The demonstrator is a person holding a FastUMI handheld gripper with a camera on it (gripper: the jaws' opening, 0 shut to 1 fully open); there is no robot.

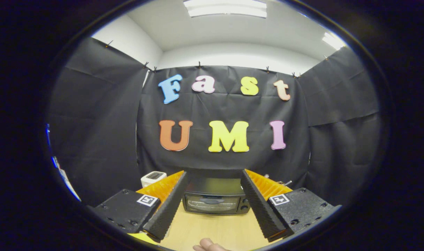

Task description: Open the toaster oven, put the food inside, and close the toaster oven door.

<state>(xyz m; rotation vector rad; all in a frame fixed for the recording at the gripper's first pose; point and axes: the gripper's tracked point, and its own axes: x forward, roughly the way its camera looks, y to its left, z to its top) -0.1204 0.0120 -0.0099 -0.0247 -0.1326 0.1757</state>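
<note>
A black toaster oven [215, 197] stands on the wooden table [212, 230], its glass door shut and its knobs at the right side. It lies beyond my fingers, framed between them. My gripper [214, 174] is open, the fingers spread wide with nothing between them, well short of the oven. A pale rounded bit [206, 244] shows at the near table edge below the fingers; I cannot tell whether it is food or part of a hand.
A small white device [152, 177] sits behind the left finger, to the left of the oven. Some small metal items [283, 182] peek out behind the right finger. Black cloth walls close the booth on three sides.
</note>
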